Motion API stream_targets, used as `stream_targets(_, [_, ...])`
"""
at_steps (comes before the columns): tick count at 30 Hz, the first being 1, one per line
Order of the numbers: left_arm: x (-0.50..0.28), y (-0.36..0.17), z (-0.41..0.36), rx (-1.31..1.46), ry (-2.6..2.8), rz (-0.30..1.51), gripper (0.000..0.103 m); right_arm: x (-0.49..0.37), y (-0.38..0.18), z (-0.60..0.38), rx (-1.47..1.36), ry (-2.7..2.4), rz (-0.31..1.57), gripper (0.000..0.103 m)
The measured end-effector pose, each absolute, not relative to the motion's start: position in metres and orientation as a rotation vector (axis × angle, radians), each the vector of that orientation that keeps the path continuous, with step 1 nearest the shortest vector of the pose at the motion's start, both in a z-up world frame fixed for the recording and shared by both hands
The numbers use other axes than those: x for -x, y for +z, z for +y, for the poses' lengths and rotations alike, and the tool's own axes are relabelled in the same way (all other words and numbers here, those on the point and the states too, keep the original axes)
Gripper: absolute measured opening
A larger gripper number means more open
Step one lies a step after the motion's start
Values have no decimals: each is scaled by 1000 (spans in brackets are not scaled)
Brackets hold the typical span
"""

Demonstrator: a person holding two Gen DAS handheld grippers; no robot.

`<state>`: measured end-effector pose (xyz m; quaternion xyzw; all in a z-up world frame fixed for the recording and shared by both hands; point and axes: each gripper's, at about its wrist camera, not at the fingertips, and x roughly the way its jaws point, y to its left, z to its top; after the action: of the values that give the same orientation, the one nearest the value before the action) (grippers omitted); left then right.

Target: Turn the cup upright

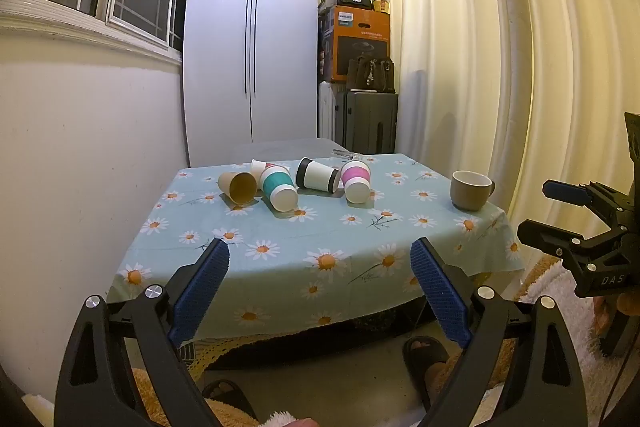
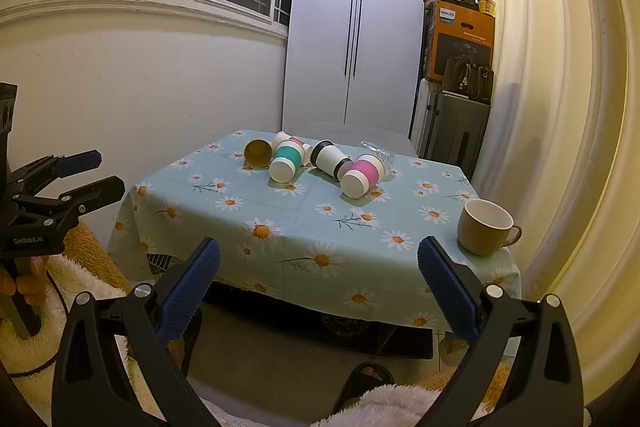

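Several paper cups lie on their sides at the far end of the table: a brown cup (image 1: pixel 237 187) (image 2: pixel 258 153), a teal-sleeved cup (image 1: pixel 279 187) (image 2: pixel 286 161), a black-banded white cup (image 1: pixel 317 175) (image 2: pixel 331 158), a pink-sleeved cup (image 1: pixel 355 181) (image 2: pixel 362 175). A small white cup (image 1: pixel 258 167) lies behind the teal one. A tan mug (image 1: pixel 471 190) (image 2: pixel 486 227) stands upright at the right edge. My left gripper (image 1: pixel 320 255) and right gripper (image 2: pixel 319 255) are both open and empty, held before the table's near edge.
The table wears a daisy-print cloth (image 1: pixel 320 227) (image 2: pixel 304 211). A clear glass (image 2: pixel 378 151) lies behind the pink cup. A wall is at the left, curtains (image 1: pixel 500 67) at the right. A wardrobe, suitcase (image 1: pixel 370 123) and boxes stand behind. Sandalled feet (image 1: pixel 424 351) are below.
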<state>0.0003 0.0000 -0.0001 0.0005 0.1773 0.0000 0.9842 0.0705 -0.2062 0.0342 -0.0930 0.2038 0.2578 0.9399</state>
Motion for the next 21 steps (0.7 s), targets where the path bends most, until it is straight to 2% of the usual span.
stream_targets(21, [0, 0, 0, 0, 0, 354, 90, -71, 36, -207, 187, 526, 417, 98])
